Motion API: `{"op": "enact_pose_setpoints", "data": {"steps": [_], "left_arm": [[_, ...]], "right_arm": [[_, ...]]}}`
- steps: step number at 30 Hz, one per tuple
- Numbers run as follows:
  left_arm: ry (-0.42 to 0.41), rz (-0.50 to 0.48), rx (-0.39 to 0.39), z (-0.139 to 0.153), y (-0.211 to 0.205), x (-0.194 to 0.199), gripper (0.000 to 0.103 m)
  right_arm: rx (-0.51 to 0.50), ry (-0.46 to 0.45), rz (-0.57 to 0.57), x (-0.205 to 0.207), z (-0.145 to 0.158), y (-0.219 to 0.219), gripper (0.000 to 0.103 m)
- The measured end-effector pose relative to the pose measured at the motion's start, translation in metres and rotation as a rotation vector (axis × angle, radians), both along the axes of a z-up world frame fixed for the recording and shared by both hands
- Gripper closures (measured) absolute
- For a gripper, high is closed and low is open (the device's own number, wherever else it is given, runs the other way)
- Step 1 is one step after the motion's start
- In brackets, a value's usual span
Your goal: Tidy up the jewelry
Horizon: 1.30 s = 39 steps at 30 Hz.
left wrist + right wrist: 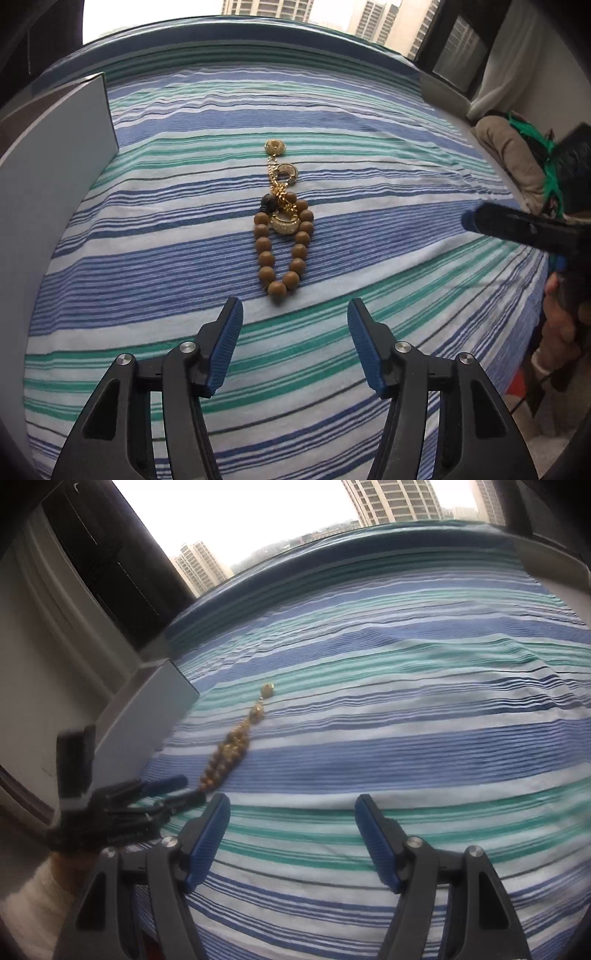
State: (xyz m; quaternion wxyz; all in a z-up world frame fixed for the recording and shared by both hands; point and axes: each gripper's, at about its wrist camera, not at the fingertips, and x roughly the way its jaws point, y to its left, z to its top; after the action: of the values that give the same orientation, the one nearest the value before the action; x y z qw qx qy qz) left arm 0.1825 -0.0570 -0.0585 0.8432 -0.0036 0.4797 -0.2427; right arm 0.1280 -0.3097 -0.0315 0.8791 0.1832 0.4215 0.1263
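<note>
- Left gripper [295,317]: fingers spread wide, nothing between them. It hovers low over the sheet [369,236], aimed at the near end of the jewelry.
- Right gripper [291,812]: fingers also spread wide and empty. It sits off to the right of the jewelry, well apart from it.
- Jewelry location: one tangled cluster lies mid-sheet, just ahead of the left gripper. It comprises a bead bracelet [282,251], a gold chain [275,181] ending in a round gold pendant [275,147], and two gold hoop earrings [287,172] lying on or against the chain and beads.
- A grey box [55,166] stands at the left edge of the sheet, near the cluster. It is judged the likely destination; its interior is not visible.
- Handling, bracelet: beads look hard and smooth, the loop limp. It is judged light and liable to roll between pads. Recommended hold: across the single near-end bead or across one strand.
- Handling, chain: thin, limp, easily snagged. It overlaps the beads, so lifting either item is likely to drag the other.
- Handling, earrings: small, rigid, slippery. Pinch across the hoop band.
- The soft sheet will yield under finger pressure, which should aid scooping.
- Markings: no brand, label or legible writing is visible on any item.
</note>
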Motion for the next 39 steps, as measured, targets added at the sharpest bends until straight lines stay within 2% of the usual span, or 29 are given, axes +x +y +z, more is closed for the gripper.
{"op": "enact_pose_setpoints", "data": {"steps": [2,5,6,8,10,13,14,17,18,21,25,29,39], "left_arm": [[0.001,0.006,-0.011,0.002,0.006,-0.01,0.042],[-0.006,0.019,-0.032,0.007,0.014,-0.026,0.042],[-0.007,0.027,-0.043,0.008,0.019,-0.03,0.04],[-0.006,0.048,-0.068,0.011,0.029,-0.038,0.039],[-0.006,0.064,-0.082,0.012,0.04,-0.044,0.038],[-0.01,0.082,-0.081,0.014,0.046,-0.048,0.038],[-0.011,0.091,-0.07,0.013,0.047,-0.049,0.038],[-0.012,0.122,-0.003,0.013,0.046,-0.049,0.038],[-0.019,0.132,0.024,0.014,0.044,-0.049,0.038],[-0.024,0.164,0.08,0.014,0.046,-0.049,0.038],[-0.032,0.192,0.121,0.014,0.048,-0.049,0.038],[-0.056,0.195,0.168,0.018,0.043,-0.049,0.038],[-0.096,0.171,0.244,0.025,0.03,-0.041,0.034]], "right_arm": [[0.036,0.041,0.048,0.037,-0.002,0.018,0.032],[0.099,0.149,0.111,0.093,-0.013,0.045,0.048],[0.124,0.196,0.102,0.11,-0.02,0.049,0.058],[0.129,0.281,0.102,0.135,-0.033,0.061,0.06],[0.097,0.356,0.092,0.152,-0.045,0.07,0.067],[0.065,0.385,0.062,0.164,-0.055,0.077,0.069],[0.063,0.388,0.062,0.168,-0.056,0.076,0.071],[0.016,0.414,0.064,0.174,-0.059,0.088,0.086],[-0.031,0.407,0.06,0.176,-0.059,0.094,0.095],[-0.137,0.369,0.088,0.176,-0.05,0.105,0.099],[-0.121,0.236,0.104,0.156,-0.021,0.101,0.099],[-0.103,0.146,0.126,0.139,0.008,0.099,0.099],[-0.084,0.028,0.133,0.112,0.052,0.086,0.099]]}}
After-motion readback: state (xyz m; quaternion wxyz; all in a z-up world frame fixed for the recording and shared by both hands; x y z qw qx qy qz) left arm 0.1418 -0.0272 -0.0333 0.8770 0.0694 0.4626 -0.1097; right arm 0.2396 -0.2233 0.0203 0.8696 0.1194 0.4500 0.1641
